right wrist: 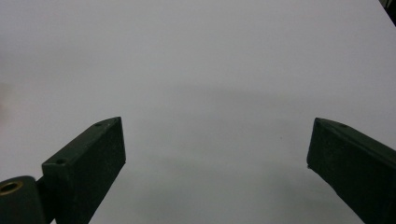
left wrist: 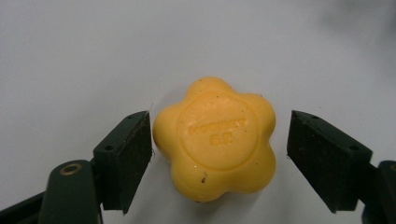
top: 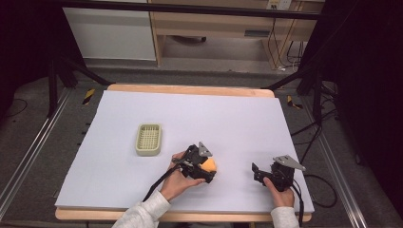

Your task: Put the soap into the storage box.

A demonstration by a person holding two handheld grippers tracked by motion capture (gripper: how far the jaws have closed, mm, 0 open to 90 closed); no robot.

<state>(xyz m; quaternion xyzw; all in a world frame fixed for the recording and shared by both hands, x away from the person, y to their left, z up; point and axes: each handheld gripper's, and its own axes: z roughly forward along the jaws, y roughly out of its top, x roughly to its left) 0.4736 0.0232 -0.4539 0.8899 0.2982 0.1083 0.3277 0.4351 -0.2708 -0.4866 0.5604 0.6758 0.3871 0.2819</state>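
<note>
1. A tabletop [top: 142,190] covered by a pale grey-white sheet is seen on a wooden board, with dark framing at either side, a grey floor beyond and light wooden furniture at the back of the room.
2. Nearest the person, two sleeved forearms are seen entering from the bottom edge, each hand holding a claw.
3. The right claw [top: 257,173] is held low over bare sheet at the near right, well apart from everything else; in the right gripper view its jaws are spread wide with nothing between them.
4. The left claw [left wrist: 219,161] is lowered at the near middle of the tabletop, its jaws parted and set on either side of a yellow flower-shaped soap bar [left wrist: 215,139]. The left pad [left wrist: 132,156] lies just beside, perhaps brushing, one lobe; a clear gap is left at the other side.
5. The step in hand is judged to be the grasp of the soap. It would be done well if the claw were centred, so that both pads meet the bar together, and closed gently across the lobes, since a glossy bar may be expected to slip or turn.
6. Raised lettering is stamped in the soap's round centre; it cannot be read with certainty.
7. Farther off and to the left, a pale green slotted soap dish [top: 148,139] lies empty, apart from the soap; it is judged the likely destination.
</note>
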